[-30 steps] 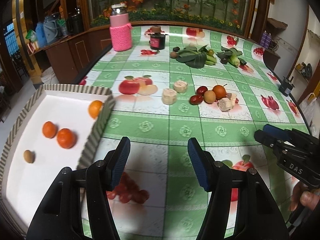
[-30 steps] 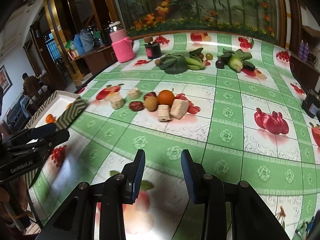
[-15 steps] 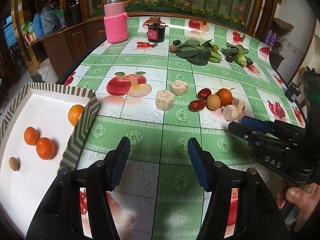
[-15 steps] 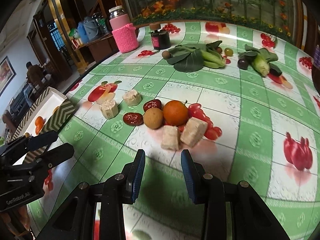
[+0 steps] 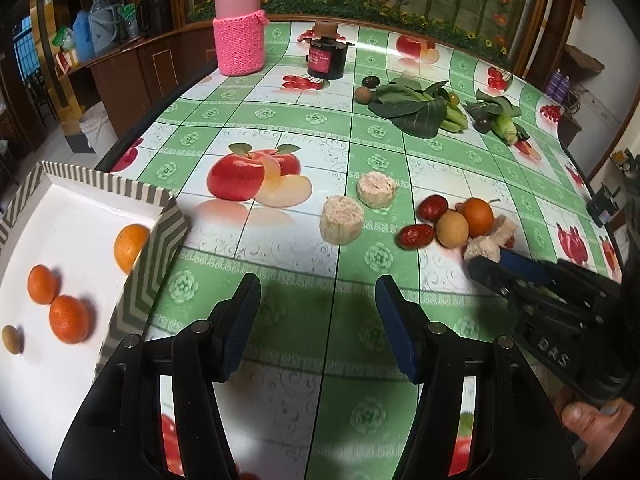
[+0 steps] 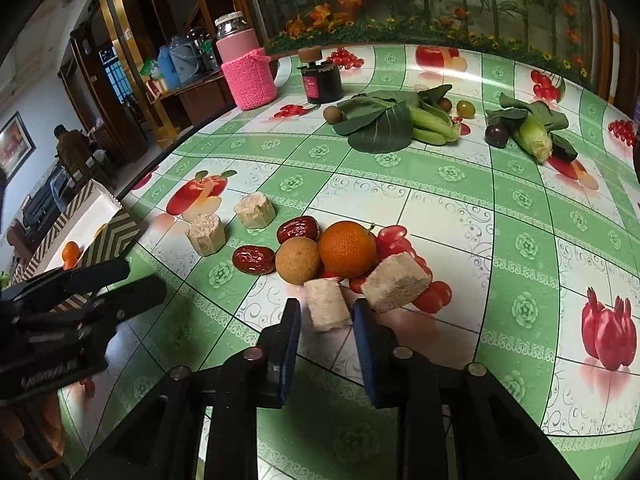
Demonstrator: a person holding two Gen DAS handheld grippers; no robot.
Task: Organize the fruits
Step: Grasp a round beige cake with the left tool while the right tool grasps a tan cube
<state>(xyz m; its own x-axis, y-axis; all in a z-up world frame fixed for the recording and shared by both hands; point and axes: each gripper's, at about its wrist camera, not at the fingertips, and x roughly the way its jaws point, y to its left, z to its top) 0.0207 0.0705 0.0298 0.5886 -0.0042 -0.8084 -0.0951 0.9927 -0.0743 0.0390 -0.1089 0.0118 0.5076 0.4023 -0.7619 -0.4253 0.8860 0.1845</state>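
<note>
I am closing the right hand-held gripper (image 6: 326, 320) around a pale chunk (image 6: 327, 309), left hand-held gripper (image 5: 316, 322) gaping empty; tray (image 5: 154, 256) holding four fruits, cluster (image 6: 320, 254) left.

The table (image 5: 280, 120) wore a glossy green-and-white checked oilcloth printed with apples, cherries and pomegranates, and room light glared off it. Along its far edge at twelve o'clock ran a wood-framed mural (image 6: 440, 0) of bamboo stems and orange flowers. At ten o'clock stood a dark wooden sideboard (image 5: 132, 68) carrying blue jugs (image 5: 82, 38) and a kettle. Beyond it, at nine o'clock in the right wrist view, a doorway with a barred window (image 6: 110, 76) showed daylight, and a framed picture (image 6: 14, 144) hung on a pale wall. At three o'clock the wall (image 5: 600, 20) was white.
</note>
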